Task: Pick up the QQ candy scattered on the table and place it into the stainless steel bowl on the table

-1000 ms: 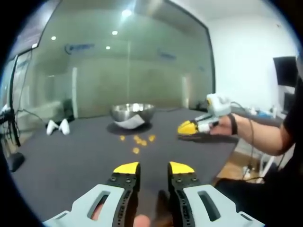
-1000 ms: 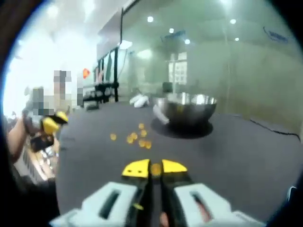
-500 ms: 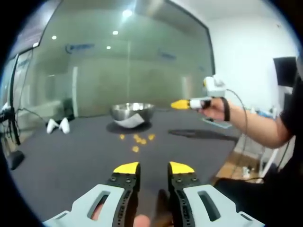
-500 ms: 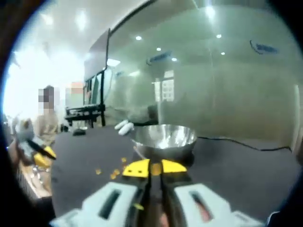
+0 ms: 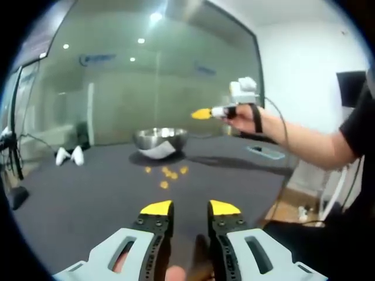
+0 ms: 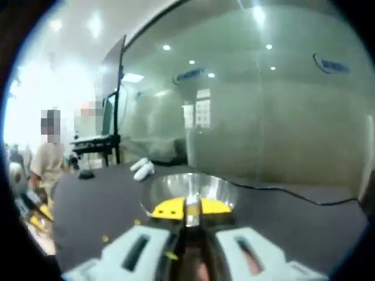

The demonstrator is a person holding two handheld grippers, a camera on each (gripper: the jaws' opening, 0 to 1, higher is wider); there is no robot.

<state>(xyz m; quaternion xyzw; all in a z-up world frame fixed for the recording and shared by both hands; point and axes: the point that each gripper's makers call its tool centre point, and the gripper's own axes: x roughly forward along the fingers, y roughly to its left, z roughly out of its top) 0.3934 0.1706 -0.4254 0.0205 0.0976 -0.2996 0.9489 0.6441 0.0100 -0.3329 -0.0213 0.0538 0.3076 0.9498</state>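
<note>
In the left gripper view the left gripper (image 5: 190,208) was low over the dark table (image 5: 76,205), its yellow-tipped jaws parted with a clear gap and nothing between them. Ahead of these jaws, and well apart from them, a small group of orange QQ candy (image 5: 167,174) lay loose on the table, so most of the picking was not yet done. Beyond the candy stood the stainless steel bowl (image 5: 159,140); something pale was at its near side, but whether any candy was inside could not be told. Above and to the right of the bowl, the right gripper (image 5: 203,113) was lifted in the person's hand (image 5: 241,115), its tips pointing toward the bowl. In the right gripper view its jaws stood almost together, and I could not tell if a candy was pinched between them; the bowl was just past the tips. I judged this was a carry to the bowl, with several candies left.
</note>
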